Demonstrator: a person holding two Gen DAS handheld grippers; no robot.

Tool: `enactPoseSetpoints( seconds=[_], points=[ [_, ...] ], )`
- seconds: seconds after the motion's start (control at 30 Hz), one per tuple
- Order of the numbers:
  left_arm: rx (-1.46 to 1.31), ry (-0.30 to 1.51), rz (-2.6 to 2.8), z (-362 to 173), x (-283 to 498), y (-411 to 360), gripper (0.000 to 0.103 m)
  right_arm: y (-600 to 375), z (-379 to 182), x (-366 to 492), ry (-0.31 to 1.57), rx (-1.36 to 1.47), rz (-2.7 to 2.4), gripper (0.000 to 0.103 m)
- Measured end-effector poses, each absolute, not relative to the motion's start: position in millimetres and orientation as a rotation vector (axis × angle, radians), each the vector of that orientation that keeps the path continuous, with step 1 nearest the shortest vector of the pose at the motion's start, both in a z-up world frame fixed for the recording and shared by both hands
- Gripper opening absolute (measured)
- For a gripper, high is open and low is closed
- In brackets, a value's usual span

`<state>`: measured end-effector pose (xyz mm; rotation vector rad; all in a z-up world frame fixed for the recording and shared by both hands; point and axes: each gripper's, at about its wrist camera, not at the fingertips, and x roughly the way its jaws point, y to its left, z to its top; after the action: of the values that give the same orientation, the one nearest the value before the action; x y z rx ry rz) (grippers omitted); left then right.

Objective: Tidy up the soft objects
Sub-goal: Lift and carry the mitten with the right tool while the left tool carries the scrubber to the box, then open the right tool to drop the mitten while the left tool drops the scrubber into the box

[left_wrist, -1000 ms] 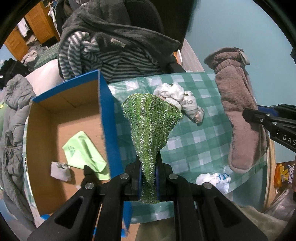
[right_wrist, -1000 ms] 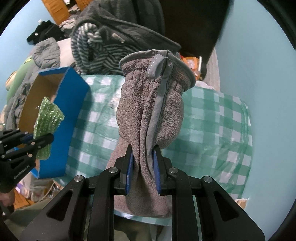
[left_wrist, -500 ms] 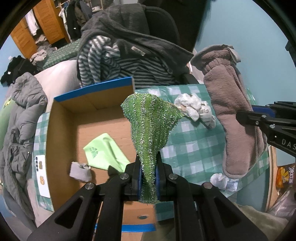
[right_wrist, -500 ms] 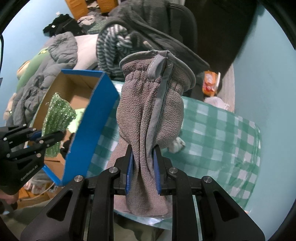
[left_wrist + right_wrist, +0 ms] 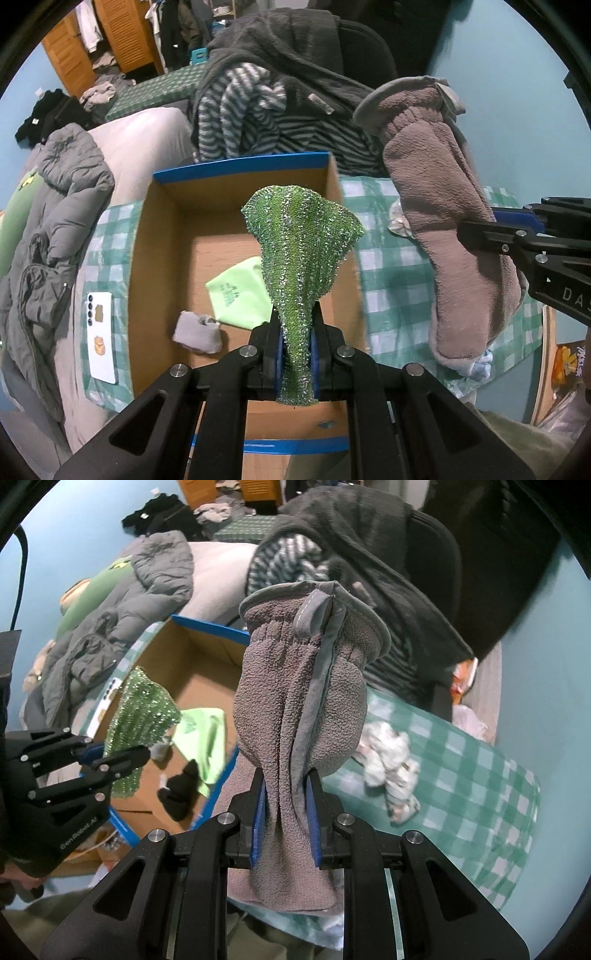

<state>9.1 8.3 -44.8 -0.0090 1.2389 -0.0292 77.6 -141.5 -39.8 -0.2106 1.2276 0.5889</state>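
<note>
Soft objects number six in your two views: two held and four lying loose. Starting at the left of your left wrist view, one white phone (image 5: 100,335) lies on the checked tablecloth (image 5: 391,280), just beside the one cardboard box (image 5: 147,266) with the blue rim. That box stands open and holds three things: one small grey cloth piece (image 5: 197,331) near its left wall, one light green cloth (image 5: 238,291) beside it toward the middle, and, seen only from your right wrist view, one black piece (image 5: 181,788) lying against the green cloth.

Your left gripper (image 5: 296,343) has its fingers pressed onto one sparkly green scrubbing cloth (image 5: 301,251), pinched at its narrow lower end; the cloth fans out upward and hangs over the open box.

Further right, your right gripper (image 5: 286,812) clamps one brown-grey fleece mitten (image 5: 299,709) across its middle, cuff and hanging loop upward. It is held above the tablecloth, just right of the box's near corner.

On the tablecloth right of the mitten lies one crumpled white bundle (image 5: 388,764), well apart from the box. Behind the table, a heap of dark and striped clothing (image 5: 266,99) is draped over a chair.
</note>
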Motion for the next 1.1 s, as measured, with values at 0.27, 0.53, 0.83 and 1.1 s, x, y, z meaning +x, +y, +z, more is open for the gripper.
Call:
enactPoseSetpoints(
  seconds=[0.27, 0.53, 0.83, 1.1],
  points=[
    [-0.032, 1.249, 0.018, -50.1, 5.1, 41.2, 0.011, -94.0, -43.5, 79.6, 1.222, -0.254, 0.661, 0.018],
    [-0.045, 1.264, 0.061, -58.5, 2.9, 74.6, 0.011, -57.6, -52.6, 80.7, 1.234, -0.291, 0.701, 0.018],
    [-0.053, 1.29, 0.066, -75.7, 5.1, 94.0, 0.011, -24.2, -67.1, 81.6, 1.262, -0.32, 0.726, 0.018],
    [-0.063, 1.329, 0.053, -91.4, 6.6, 96.4, 0.012, -8.7, -82.6, 82.2, 1.298, -0.32, 0.73, 0.018]
  ],
)
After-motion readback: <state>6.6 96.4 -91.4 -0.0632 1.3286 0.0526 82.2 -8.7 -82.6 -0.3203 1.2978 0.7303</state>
